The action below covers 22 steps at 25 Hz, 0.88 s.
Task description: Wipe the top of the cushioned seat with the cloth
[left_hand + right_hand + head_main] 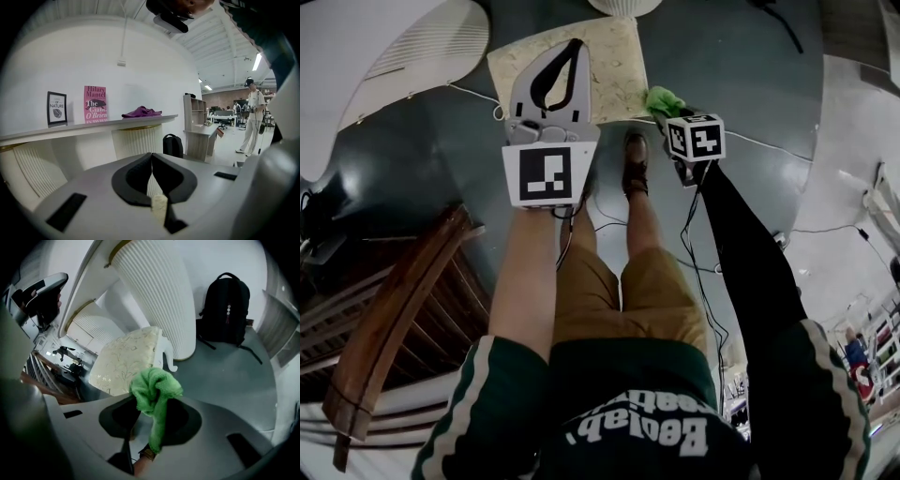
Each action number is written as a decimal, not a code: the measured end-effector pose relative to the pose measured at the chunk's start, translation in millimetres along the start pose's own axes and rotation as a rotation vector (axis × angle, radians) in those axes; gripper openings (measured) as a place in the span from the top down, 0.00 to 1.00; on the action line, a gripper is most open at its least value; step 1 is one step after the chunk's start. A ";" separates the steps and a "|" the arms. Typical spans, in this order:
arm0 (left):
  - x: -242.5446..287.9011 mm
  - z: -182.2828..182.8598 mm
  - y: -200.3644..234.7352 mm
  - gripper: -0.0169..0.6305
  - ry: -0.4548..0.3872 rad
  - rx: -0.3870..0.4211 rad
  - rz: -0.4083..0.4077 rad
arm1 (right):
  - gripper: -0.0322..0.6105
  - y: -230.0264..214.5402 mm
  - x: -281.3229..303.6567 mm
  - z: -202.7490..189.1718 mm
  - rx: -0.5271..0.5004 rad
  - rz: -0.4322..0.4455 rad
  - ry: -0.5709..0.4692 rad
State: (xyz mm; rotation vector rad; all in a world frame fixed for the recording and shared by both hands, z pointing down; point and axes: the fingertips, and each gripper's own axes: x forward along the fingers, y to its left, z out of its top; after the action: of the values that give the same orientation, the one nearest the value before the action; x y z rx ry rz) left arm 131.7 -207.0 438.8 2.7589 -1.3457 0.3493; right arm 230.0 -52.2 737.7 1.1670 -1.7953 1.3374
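Gripping a crumpled green microfibre cloth (154,389), the right gripper (673,111) hangs by the near right corner of the cream leaf-patterned cushioned seat (614,61); the left gripper (151,161) has its jaws closed on nothing. Best lower the cloth flat, then sweep edge to edge.

Head and right gripper views share the seat (617,58) (123,361)

We log a bright green cloth (152,390), a cream cushioned seat (609,66) with faint vine print at 12 o'clock in the head view, a black backpack (225,310) and a dark grey-blue floor (741,56).
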 end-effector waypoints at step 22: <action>-23.3 -12.8 0.9 0.95 0.000 -0.032 0.015 | 0.74 11.0 2.1 6.9 -0.020 -0.022 0.010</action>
State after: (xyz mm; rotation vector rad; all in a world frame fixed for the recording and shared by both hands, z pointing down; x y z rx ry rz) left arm 114.8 -187.7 446.0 2.7246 -1.3602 0.3250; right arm 219.4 -58.2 732.8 1.1642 -1.7792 1.3079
